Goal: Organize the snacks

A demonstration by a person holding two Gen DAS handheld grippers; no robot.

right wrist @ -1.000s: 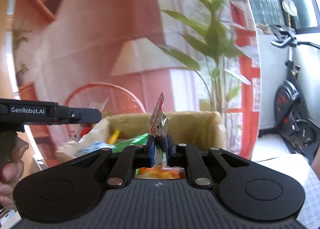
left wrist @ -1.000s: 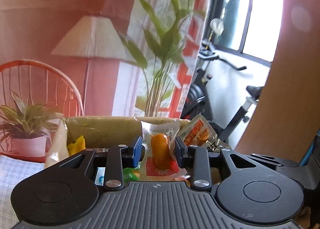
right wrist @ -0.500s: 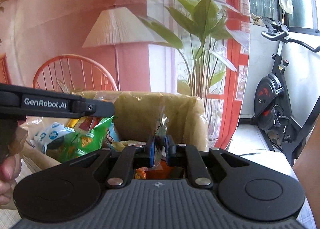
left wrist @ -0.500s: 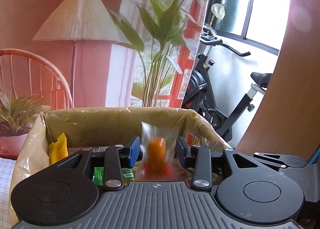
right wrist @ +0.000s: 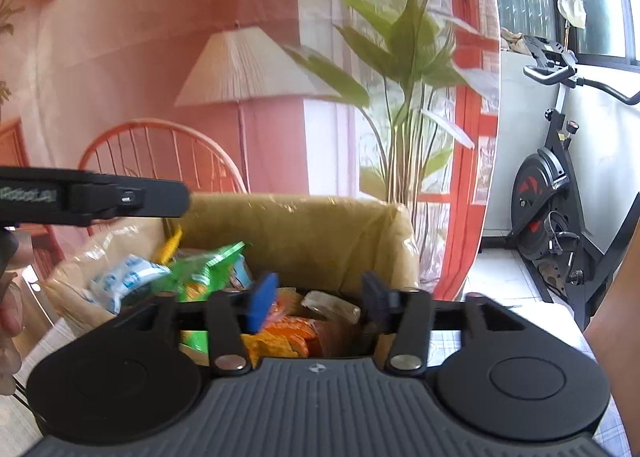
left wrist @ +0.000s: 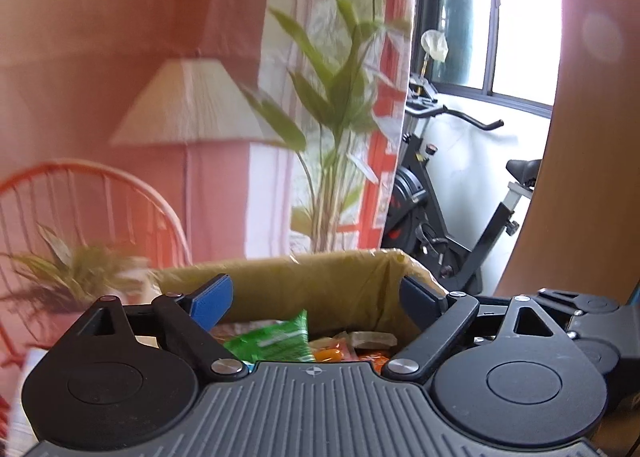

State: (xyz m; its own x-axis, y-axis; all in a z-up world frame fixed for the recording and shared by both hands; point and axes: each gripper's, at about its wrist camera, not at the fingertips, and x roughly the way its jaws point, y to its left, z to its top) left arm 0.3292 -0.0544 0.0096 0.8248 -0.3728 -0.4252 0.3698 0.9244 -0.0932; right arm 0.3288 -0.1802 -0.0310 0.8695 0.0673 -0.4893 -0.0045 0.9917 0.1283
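Near edge, both views: our black housings fill the lower third and cut off the box's front. Left gripper [left wrist: 316, 299]: jaws spread wide, have just been opening, nothing between them. Right gripper [right wrist: 318, 301]: jaws apart, also just been opening, nothing pinched; its pads are motion-blurred.

Just past the fingertips, snacks [right wrist: 280, 331] lie piled in the lined box [right wrist: 304, 233], frame centre. We make out a green packet [left wrist: 276, 341], an orange piece [left wrist: 328, 355] and a blue-white pack [right wrist: 120, 281]; labels unreadable, lower layers hidden.

Left edge of the right view: the left gripper's side, logo blurred, a hand [right wrist: 10, 317] half cropped.

Far: lamp [right wrist: 248, 65], plant [right wrist: 408, 57], exercise bike [right wrist: 560, 185]. The left view's background is smeared.
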